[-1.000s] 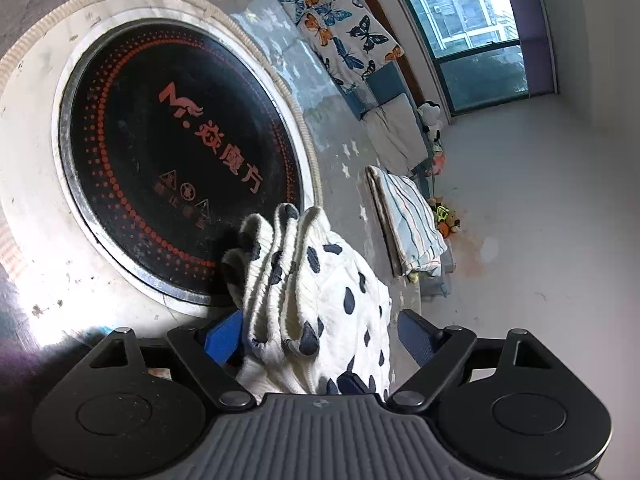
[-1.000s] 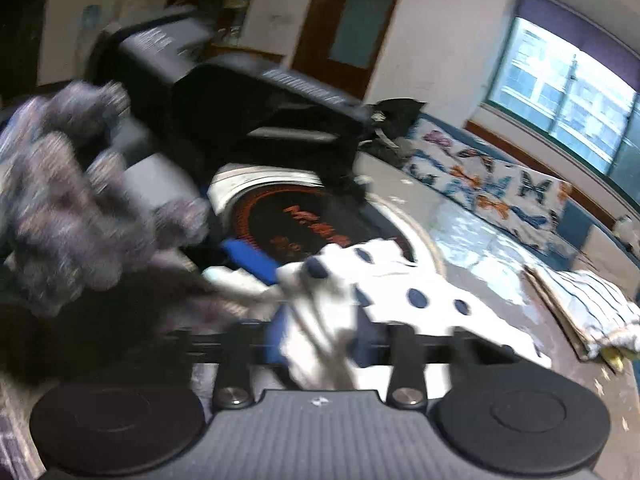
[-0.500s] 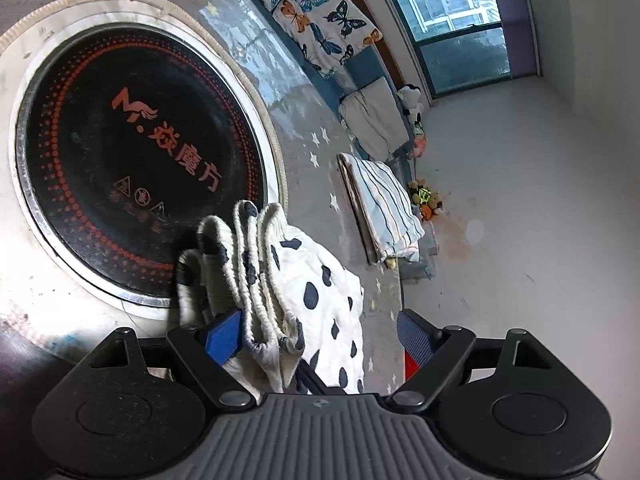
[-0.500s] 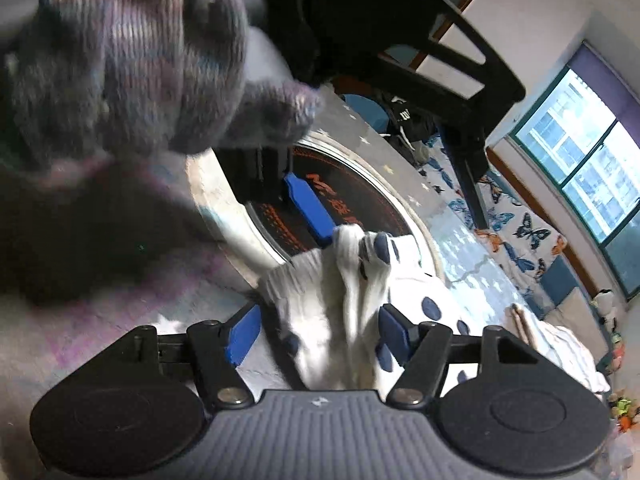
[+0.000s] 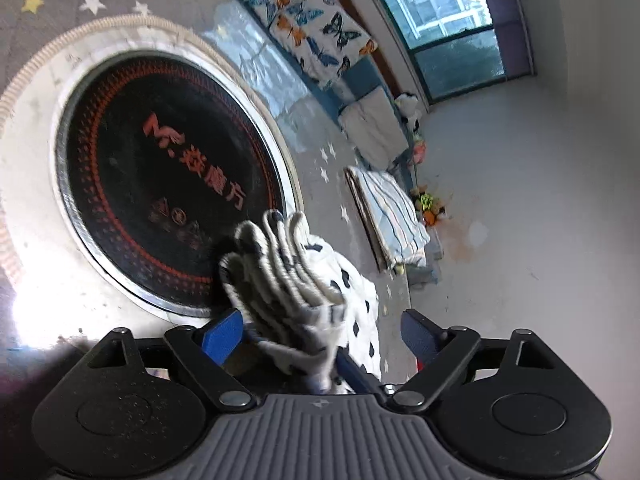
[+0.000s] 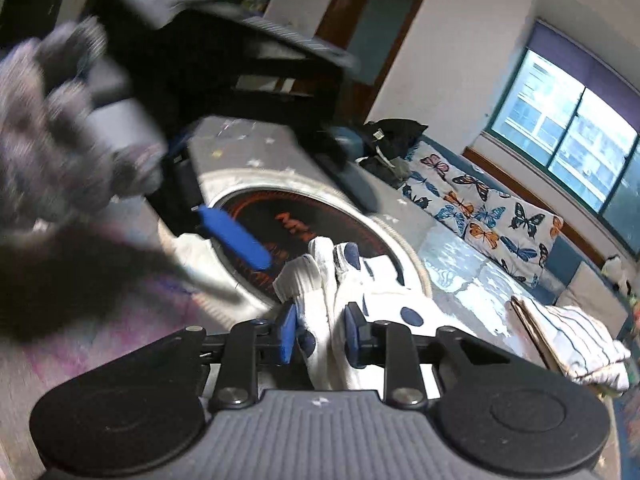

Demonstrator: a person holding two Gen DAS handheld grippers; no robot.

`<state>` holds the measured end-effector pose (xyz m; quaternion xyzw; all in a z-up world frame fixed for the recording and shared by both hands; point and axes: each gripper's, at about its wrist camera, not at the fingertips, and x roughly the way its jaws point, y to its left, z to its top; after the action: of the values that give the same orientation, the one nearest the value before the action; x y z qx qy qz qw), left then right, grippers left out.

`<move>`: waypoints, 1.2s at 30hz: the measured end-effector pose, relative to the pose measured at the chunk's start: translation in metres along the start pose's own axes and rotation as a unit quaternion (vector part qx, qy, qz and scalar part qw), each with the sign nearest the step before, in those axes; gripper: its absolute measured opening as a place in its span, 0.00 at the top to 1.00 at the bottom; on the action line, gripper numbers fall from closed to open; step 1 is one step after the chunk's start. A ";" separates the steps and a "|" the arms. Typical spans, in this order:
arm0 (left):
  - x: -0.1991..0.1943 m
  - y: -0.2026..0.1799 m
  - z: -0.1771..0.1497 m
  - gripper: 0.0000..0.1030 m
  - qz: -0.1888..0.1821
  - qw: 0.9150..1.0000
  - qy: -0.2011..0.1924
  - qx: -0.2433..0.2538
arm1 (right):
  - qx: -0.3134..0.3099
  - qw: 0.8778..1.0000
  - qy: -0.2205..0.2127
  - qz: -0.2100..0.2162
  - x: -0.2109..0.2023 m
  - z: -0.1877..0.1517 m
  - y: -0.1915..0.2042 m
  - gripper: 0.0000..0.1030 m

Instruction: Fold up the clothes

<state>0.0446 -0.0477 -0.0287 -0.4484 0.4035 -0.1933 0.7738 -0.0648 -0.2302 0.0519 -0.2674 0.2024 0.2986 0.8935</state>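
Right gripper [image 6: 320, 334] clamped on spotted garment [image 6: 320, 280], lower centre of frame.
Left gripper [image 5: 320, 330] spread wide, bunched folds between its pads; garment edge over black round hotplate [image 5: 160, 184].

Round black glass induction hob w/ orange lettering [image 5: 160, 184] sat in grey star-print tabletop [image 5: 320, 152]. Butterfly-print cushion [image 5: 304, 28] lay beyond hob; window [image 5: 444, 24] behind that.
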 end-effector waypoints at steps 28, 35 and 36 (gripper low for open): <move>0.032 0.000 -0.004 0.67 0.014 1.000 0.027 -0.006 | -0.053 0.998 0.016 -0.032 0.013 -0.004 0.020 0.47; 0.026 0.007 -0.002 0.52 0.005 0.999 0.025 -0.024 | -0.017 0.999 0.000 -0.030 0.006 -0.008 0.012 0.79; 0.024 0.008 -0.002 0.48 0.003 0.999 0.020 -0.025 | -0.011 1.000 -0.003 -0.029 0.003 -0.008 0.011 0.79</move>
<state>0.0570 -0.0602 -0.0472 -0.4628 0.4253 -0.1898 0.7543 -0.0716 -0.2262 0.0399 -0.2821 0.1884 0.2758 0.8994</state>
